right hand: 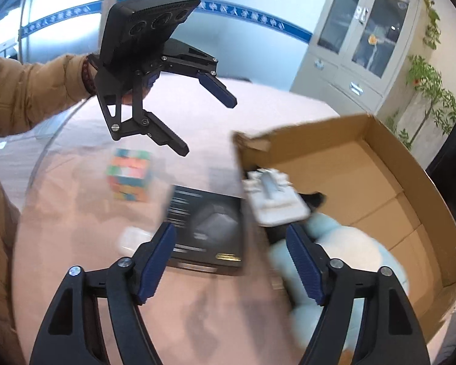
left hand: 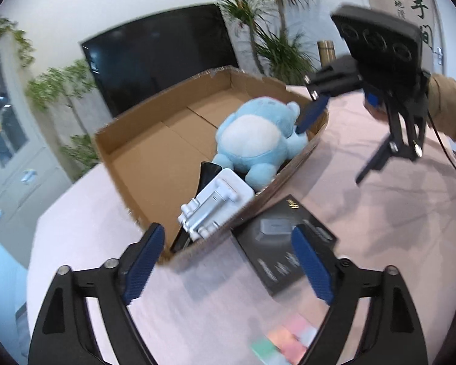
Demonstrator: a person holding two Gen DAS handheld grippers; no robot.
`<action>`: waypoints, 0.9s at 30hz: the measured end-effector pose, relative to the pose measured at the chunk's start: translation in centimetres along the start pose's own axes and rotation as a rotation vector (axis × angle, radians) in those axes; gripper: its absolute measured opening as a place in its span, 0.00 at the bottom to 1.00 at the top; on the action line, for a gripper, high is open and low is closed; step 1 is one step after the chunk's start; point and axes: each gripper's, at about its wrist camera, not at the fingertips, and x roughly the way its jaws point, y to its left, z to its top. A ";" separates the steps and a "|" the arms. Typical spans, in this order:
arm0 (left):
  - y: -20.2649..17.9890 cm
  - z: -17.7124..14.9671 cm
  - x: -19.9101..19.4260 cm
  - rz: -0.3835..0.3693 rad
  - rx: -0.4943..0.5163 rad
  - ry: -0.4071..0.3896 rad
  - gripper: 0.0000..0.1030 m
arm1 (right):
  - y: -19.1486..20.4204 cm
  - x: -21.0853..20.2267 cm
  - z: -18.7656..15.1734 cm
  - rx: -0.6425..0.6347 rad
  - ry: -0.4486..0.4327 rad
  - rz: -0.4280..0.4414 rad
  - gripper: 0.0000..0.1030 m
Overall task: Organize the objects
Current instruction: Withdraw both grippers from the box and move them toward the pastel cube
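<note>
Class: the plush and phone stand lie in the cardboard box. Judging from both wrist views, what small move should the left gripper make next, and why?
Probably lower the open left gripper onto the black box, which lies on the table right beside the cardboard box, between its fingers. The right gripper, also open, hangs over the plush.

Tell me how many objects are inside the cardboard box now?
3: blue plush toy by the near wall, white phone stand at the corner, black item partly hidden beneath it. More may be hidden.

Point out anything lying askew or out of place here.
The white phone stand rests tilted on the cardboard box wall, half overhanging. The black box and colour cube sit outside on the table.
</note>
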 end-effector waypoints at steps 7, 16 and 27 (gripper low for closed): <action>-4.9 -3.2 -2.5 0.035 -0.131 -0.006 0.86 | 6.5 1.0 -2.2 0.088 -0.025 0.076 0.77; -12.5 -5.3 1.9 -0.127 -0.138 0.063 0.87 | 8.6 3.0 -3.8 0.216 -0.006 0.179 0.77; -10.1 -5.1 6.5 -0.251 -0.205 0.091 0.87 | 6.6 3.4 -4.7 0.265 0.030 0.192 0.77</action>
